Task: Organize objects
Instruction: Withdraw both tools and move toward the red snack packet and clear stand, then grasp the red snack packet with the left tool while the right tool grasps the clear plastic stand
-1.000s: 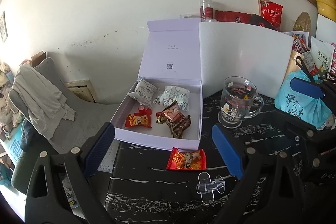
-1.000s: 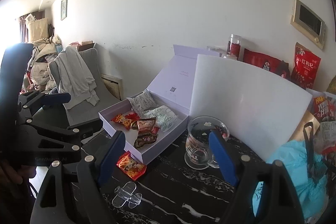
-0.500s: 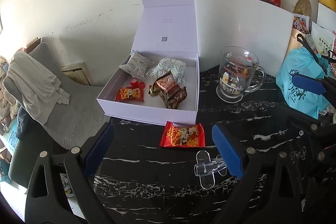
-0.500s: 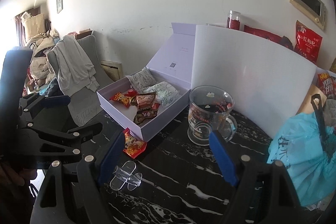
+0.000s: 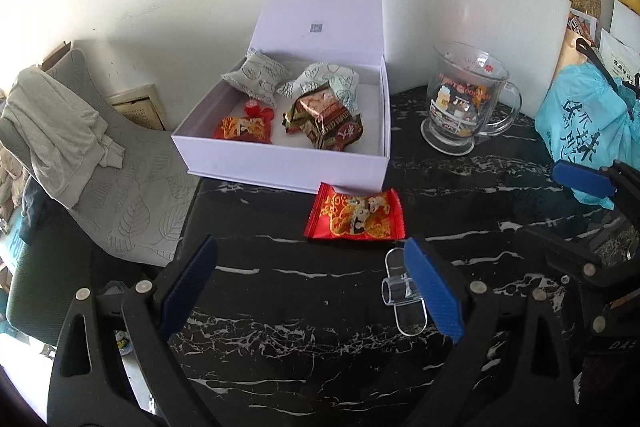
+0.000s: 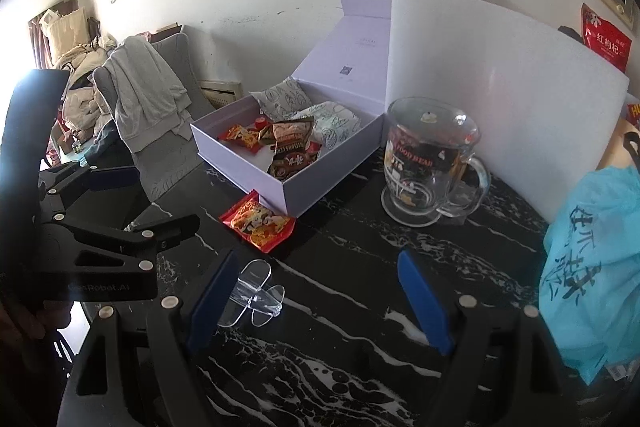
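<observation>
An open white box [image 5: 280, 167] [image 6: 336, 163] stands on the black marble table [image 5: 280, 287], lid raised, holding several wrapped snacks [image 5: 324, 115]. A red snack packet [image 5: 356, 215] [image 6: 260, 223] lies on the table just in front of the box. A clear plastic clip [image 5: 400, 291] [image 6: 256, 295] lies nearer to me. My left gripper [image 5: 312, 291] hovers open over the table, nothing between its fingers; its right finger partly covers the clip. My right gripper [image 6: 320, 299] is open too, empty, with the clip by its left finger.
A glass mug [image 5: 464, 107] [image 6: 432, 163] stands right of the box before a white board [image 5: 472, 3]. A turquoise plastic bag [image 5: 580, 131] [image 6: 592, 267] sits at the right. A grey chair with clothes [image 5: 80, 147] stands left of the table edge.
Both grippers have come down and tipped toward the table; the box, packet and clip now look larger and closer. Their jaws kept the same width.
</observation>
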